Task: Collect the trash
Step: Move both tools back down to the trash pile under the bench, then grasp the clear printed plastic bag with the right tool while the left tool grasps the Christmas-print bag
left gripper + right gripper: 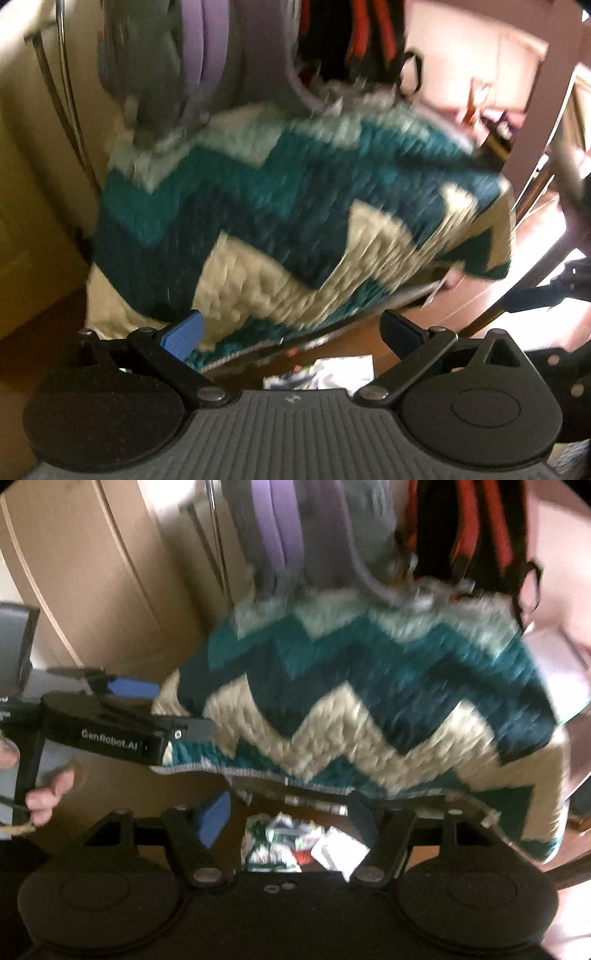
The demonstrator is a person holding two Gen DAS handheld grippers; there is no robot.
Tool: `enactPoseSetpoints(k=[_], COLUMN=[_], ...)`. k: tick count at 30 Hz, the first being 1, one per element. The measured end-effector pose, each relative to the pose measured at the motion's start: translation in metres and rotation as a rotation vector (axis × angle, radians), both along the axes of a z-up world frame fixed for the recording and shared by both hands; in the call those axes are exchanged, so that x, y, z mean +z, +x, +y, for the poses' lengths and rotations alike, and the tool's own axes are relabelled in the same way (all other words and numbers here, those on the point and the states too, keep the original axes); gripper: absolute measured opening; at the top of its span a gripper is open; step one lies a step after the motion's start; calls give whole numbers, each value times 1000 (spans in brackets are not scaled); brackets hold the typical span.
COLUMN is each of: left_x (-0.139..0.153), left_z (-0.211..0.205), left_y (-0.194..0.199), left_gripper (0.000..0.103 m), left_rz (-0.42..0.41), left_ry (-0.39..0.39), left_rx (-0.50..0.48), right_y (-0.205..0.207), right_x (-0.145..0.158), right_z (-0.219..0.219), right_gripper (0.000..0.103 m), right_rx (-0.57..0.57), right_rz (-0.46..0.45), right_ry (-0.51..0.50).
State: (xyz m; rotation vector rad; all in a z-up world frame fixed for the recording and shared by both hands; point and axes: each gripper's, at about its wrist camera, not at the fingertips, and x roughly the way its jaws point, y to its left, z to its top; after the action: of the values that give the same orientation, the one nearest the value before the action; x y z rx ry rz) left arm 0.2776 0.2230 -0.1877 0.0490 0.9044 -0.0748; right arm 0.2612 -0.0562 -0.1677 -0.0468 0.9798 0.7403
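Both frames are motion-blurred. My left gripper (291,332) has its jaws spread wide, one blue finger pad (183,334) on the left and one black finger on the right, nothing between them. My right gripper (291,821) is also spread apart with nothing pinched.

The trash, a small heap of crumpled white-and-green printed wrappers and paper (295,843), lies on the brown wooden floor (343,339) just ahead of both grippers. It sits low in each view, under the hanging edge of the blanket. In the left wrist view I only catch the top of it, right above the gripper body.

A thick knitted blanket with teal, dark blue and cream zigzag stripes (280,206) fills the middle of both views, draped over something I can't make out. Behind it hang purple-and-grey fabric items (295,535) and a black-and-red striped garment (469,528).

In the right wrist view the left gripper comes in from the left edge, held by a person's hand (46,794), fingers wrapped around its black handle. A tan cardboard box (92,572) stands behind it.
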Motion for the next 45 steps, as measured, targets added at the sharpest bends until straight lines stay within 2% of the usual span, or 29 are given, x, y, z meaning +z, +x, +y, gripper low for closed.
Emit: enactPoseSetpoints(k=[7,11,20,26,30,34,36,37,38,39,40,41,43,45], left_x=[-89,-136,-250,-325,-353,-373,-379,-382,-385,-386,-387,-388,-390,-390], left_z=[17,21,45,75,90,94,93,93,94,95,96,96,98,98], left_y=[24,26,18,14,15,16,17,16,16,15,14,14,14,16], left_gripper=[102,102,102,101,101,100,89,80,79,78,77,72,60,55], left_rz=[89,124,364,543,590,608,621,627,629,626,622,617,614,606], left_ry=[40,66,-57,-187,-248,-308,-309,-314,-329,-346,-354,-365,-389,-388], left_rx=[-28,-71,13,222,298,319,320,321,325,332,338,341,340,338], right_y=[17,25,57,58,59,62,60,59,57,56,58,59,60,61], right_x=[-93,-128,-206,-259,-285,-305,-315,-319,-323,-327,-330,-335,-340,-341], right_z=[38,57,112,160,185,202,210,211,214,215,217,219,220,219], right_gripper=[70,70,68,67,67,66,65,65,63,57,30,16,13,9], right_rx=[55,109,281,466,523,540,564,576,590,599,605,606,599,593], right_rz=[99,91,82,67,74,93,90,80,72,69,71,77,77,74], right_ry=[-128,-181,-289,-360,-377,-384,-397,-409,-421,-432,-444,-462,-475,-472])
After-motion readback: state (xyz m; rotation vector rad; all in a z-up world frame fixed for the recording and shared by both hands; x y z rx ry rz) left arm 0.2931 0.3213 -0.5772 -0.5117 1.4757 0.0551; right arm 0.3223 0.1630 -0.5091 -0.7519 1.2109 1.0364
